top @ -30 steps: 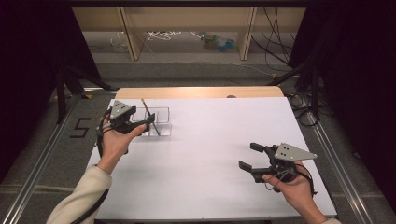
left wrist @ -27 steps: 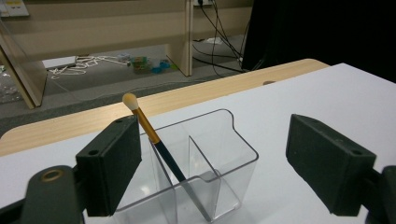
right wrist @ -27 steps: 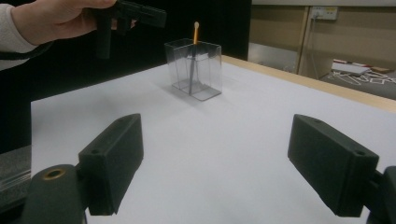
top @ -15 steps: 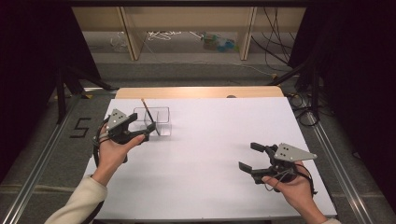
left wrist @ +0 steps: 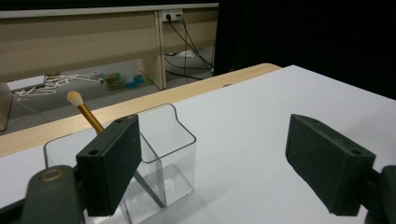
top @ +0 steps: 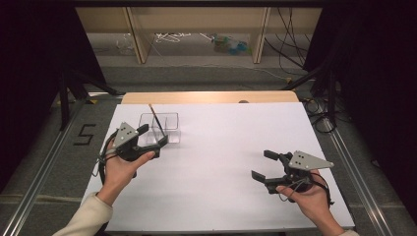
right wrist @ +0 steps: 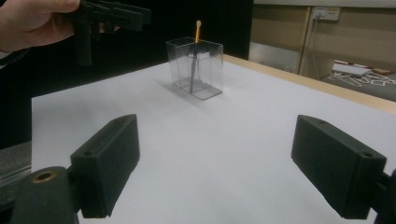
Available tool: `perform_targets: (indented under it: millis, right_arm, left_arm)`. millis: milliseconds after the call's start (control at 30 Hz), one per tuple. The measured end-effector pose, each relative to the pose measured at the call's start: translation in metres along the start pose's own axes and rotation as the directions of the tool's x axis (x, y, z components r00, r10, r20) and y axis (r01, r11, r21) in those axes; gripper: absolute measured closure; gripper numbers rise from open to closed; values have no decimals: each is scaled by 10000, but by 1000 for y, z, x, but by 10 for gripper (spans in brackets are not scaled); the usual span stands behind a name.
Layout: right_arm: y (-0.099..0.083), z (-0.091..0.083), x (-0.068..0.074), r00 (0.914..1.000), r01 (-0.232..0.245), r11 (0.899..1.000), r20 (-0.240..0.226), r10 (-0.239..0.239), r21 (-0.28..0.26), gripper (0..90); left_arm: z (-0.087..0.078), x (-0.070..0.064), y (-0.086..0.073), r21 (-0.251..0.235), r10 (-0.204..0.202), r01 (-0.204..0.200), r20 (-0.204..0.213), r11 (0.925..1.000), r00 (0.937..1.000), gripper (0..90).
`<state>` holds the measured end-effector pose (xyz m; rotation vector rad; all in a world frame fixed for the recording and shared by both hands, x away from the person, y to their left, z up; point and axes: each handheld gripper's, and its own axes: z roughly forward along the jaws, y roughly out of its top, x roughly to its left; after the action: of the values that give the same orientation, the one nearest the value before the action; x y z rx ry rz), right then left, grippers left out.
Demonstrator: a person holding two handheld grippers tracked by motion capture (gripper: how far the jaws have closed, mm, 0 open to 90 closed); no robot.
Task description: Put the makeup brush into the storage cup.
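Note:
A clear plastic box [top: 165, 123] with two compartments stands on the white table [top: 221, 137] at the far left. A thin brush [top: 155, 115] with an orange handle and a pale tip leans in it. My left gripper [top: 153, 134] hovers just in front of the box, open, nothing between its jaws. In the left gripper view the box [left wrist: 168, 144] and brush [left wrist: 88, 116] lie close ahead of the left gripper [left wrist: 215, 163]. My right gripper [top: 261, 164] is open near the front right. From the right gripper [right wrist: 229, 163] the box [right wrist: 196, 70] and brush [right wrist: 198, 30] look far off.
A wooden strip [top: 211, 97] runs along the table's far edge, with shelving and loose cables [top: 172, 39] on the floor beyond. Metal rails [top: 354, 162] flank both sides. The other hand and left gripper [right wrist: 112, 16] show high at the left of the right gripper view.
My left gripper has drawn back from the box toward the person's side and a little lower. The brush stays leaning in the box. The right gripper has not moved.

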<state>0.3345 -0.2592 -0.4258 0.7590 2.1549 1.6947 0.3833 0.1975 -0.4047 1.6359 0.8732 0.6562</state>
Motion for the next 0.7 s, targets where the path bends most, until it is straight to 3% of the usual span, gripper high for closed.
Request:
perform_targets:
  millis: [133,400,433,500,533,567,600,700]
  right_arm:
    - [0,0,0,10000,-25,10000,16,25,-15,162]
    - [0,0,0,9999,7,10000,101,-7,39,162]
    - [0,1,-2,9997,222,9997,140,-221,-99,161]
    - [0,1,-2,9996,244,9996,125,-242,-105,162]
    - [0,1,-1,9997,234,9997,117,-233,-103,161]
    - [0,1,-1,9998,172,9998,94,-171,-58,161]
    - [0,1,0,9999,100,9999,40,-100,-15,162]
    - [0,1,0,10000,77,10000,49,-77,-8,162]
  left_arm:
    - [-5,-5,-3,-110,253,-251,175,9996,9995,181]
    - [-14,-16,-9,-229,296,-286,432,9993,9986,179]
    - [-15,-17,-9,-214,433,-424,452,9989,9980,179]
    - [-15,-21,-12,-249,313,-300,523,9992,9981,179]
    - [-16,-21,-12,-223,525,-514,557,9984,9971,179]
    - [-17,-23,-13,-267,361,-345,608,9990,9975,179]
    - [-17,-23,-13,-285,541,-523,670,9982,9963,179]
    - [-20,-28,-16,-438,437,-403,799,9982,9958,179]
